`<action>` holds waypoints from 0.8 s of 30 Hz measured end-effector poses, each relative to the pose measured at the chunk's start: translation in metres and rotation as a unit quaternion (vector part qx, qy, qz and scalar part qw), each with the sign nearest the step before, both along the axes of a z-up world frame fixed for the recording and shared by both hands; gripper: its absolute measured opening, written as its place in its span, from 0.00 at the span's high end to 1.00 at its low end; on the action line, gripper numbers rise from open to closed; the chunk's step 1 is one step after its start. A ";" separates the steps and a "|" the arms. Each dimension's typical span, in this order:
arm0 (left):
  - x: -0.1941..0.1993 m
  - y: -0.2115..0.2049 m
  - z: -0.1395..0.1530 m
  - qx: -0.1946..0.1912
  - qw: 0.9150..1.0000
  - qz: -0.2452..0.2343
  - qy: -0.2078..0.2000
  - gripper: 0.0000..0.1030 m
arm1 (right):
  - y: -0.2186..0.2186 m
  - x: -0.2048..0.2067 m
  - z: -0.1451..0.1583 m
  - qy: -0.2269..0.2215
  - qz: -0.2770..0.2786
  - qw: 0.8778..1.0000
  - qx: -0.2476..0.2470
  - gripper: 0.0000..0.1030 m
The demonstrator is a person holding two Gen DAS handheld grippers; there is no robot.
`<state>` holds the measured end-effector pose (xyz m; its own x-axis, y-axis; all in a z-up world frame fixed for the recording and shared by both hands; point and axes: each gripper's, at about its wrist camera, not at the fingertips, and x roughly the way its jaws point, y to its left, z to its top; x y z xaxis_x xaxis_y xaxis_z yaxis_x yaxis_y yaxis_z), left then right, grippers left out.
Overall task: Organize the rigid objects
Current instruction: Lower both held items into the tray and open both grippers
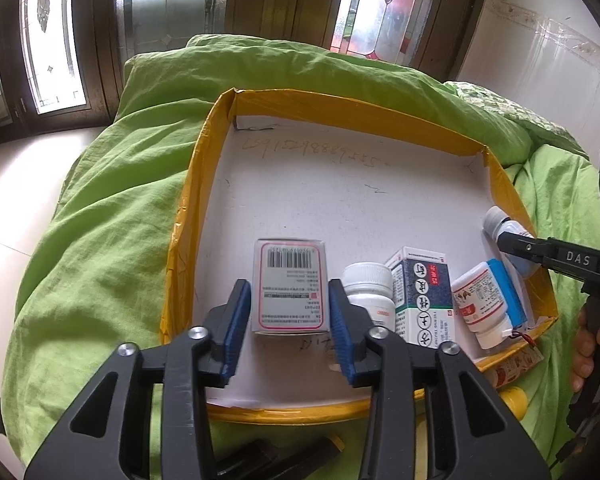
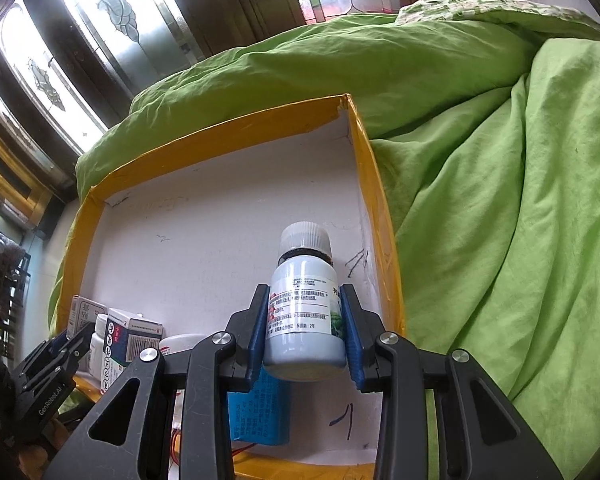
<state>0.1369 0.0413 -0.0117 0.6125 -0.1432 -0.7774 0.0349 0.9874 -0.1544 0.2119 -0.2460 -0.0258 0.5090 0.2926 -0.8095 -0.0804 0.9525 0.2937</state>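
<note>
From the left wrist camera I see my left hand-held gripper [image 1: 290, 312] straddling a white carton with a barcode label [image 1: 289, 285], which stands on the floor of the yellow-rimmed tray [image 1: 204, 152]. The blue pads [image 1: 239, 320] sit just off the carton's sides with a thin gap showing, so the jaws are narrow but not pressing. To the carton's right stand a white-capped bottle [image 1: 369, 288] and a dark blue and white carton [image 1: 420, 296]; further right a white bottle with a red label [image 1: 480, 300] lies tilted against a blue pack [image 1: 508, 288]. At the tray's right wall my right hand-held gripper [image 1: 512, 240] comes in from the edge of the picture, around a grey-capped bottle [image 1: 496, 220]. The tray rests on a green quilt [image 1: 100, 248] on a bed.

From the right wrist camera, the right hand-held gripper [image 2: 305, 328] is clamped on the grey-capped bottle [image 2: 305, 312], pads tight on both sides of its labelled body, cap pointing away from me. It is in the tray's near right corner, close to the right wall [image 2: 380, 216], above the blue pack [image 2: 260, 412]. Whether its base touches the tray floor I cannot tell. The left hand-held gripper [image 2: 72, 336] shows at lower left beside the cartons.
</note>
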 end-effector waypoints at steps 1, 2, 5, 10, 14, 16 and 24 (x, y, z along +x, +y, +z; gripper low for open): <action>-0.001 -0.001 0.001 0.002 1.000 -0.001 -0.002 0.54 | 0.000 -0.001 0.000 0.000 -0.001 1.000 -0.002 0.70; -0.001 -0.003 0.001 0.003 1.000 -0.005 -0.005 0.51 | 0.003 0.000 0.000 0.000 -0.001 1.000 -0.005 0.70; -0.001 -0.007 0.000 0.012 1.000 -0.008 -0.005 0.48 | 0.006 0.000 -0.001 -0.002 0.000 1.000 -0.013 0.70; -0.002 -0.006 0.001 0.006 1.000 -0.008 -0.006 0.48 | 0.006 0.002 0.000 0.002 -0.003 1.000 -0.008 0.70; -0.004 -0.002 0.004 -0.011 1.000 -0.006 -0.008 0.48 | 0.003 -0.001 0.001 -0.001 -0.008 1.000 -0.005 0.68; -0.006 0.000 0.007 -0.015 1.000 -0.004 -0.012 0.48 | 0.002 -0.003 0.002 0.000 -0.008 1.000 -0.002 0.68; -0.018 0.012 0.021 -0.036 0.999 0.012 -0.033 0.41 | -0.003 -0.014 0.013 -0.012 -0.009 1.000 0.009 0.61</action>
